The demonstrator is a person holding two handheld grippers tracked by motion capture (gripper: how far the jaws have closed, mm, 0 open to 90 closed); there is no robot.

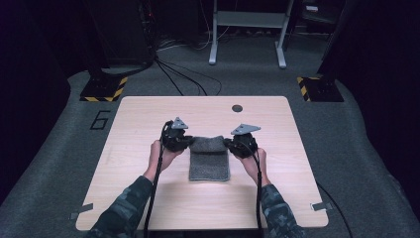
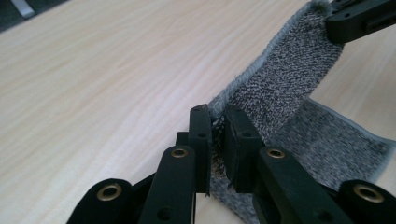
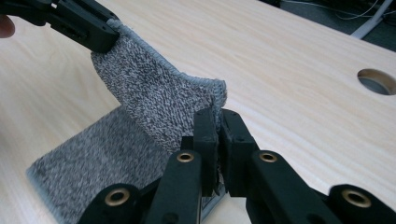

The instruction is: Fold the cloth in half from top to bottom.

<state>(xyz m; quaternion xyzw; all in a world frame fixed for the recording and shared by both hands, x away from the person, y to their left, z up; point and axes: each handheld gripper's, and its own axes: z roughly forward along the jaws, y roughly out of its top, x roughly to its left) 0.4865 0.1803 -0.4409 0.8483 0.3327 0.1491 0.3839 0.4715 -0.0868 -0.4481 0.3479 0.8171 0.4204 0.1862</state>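
Grey towel [image 1: 209,159] lies mid-frame in the high view, long axis running toward the person, its far edge lifted between left gripper [image 1: 184,141] and right gripper [image 1: 233,144]. Left gripper view: jaws pinch one far corner, centre-frame. Right gripper view: jaws pinch the other corner.

- Left gripper [image 1: 188,143], centre-left of the high view: jaws pinched together, pointing right.
- Right gripper [image 1: 229,144], centre-right: jaws clamped, pointing left.
- Both forearms enter from the bottom edge.
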